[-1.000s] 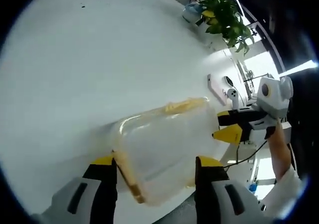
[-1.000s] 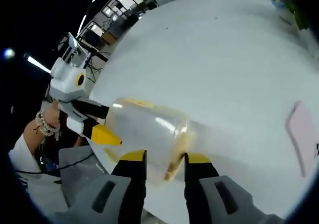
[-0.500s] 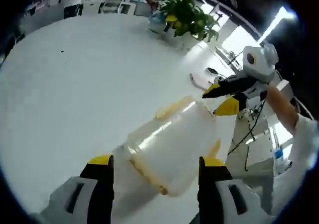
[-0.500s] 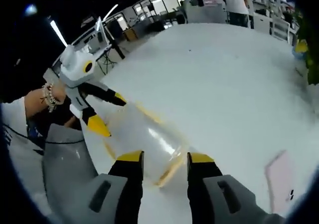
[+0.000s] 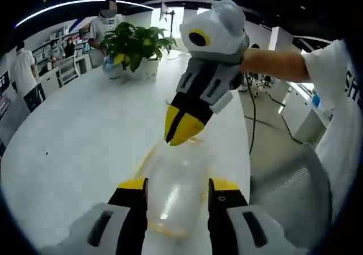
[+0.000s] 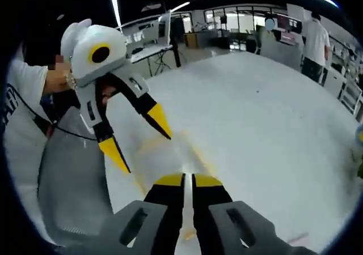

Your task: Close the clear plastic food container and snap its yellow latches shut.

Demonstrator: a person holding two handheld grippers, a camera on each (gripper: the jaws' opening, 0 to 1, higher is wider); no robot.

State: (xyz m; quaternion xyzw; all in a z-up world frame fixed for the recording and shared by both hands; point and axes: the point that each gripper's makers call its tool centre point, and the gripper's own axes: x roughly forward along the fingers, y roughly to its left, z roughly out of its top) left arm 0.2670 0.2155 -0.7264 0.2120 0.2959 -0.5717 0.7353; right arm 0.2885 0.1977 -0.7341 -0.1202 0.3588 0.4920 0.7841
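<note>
— So, left gripper view?
— Left gripper (image 5: 172, 186) is standing spread around the container (image 5: 170, 195), low centre; right gripper (image 5: 180, 131) is hovering above, tips together.

— Right gripper view?
— Right gripper (image 6: 188, 181) is pressing its tips together at the bottom; left gripper (image 6: 136, 139) is spreading wide at left over the table (image 6: 266, 113).

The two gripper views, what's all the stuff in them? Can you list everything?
food container: one, clear with yellow latches, on the table between the left gripper's jaws.
table: one, white, large, under the container.
potted plant: one, green leaves, white pot, far end of the table.
chair: one, grey mesh, beside the table.
other people: a few, standing far behind the table.
left gripper: one, black with yellow tips, jaws open around the container.
right gripper: one, black with yellow tips, jaws together, above the container.
person's arm: one, white sleeve, holding the right gripper.
</note>
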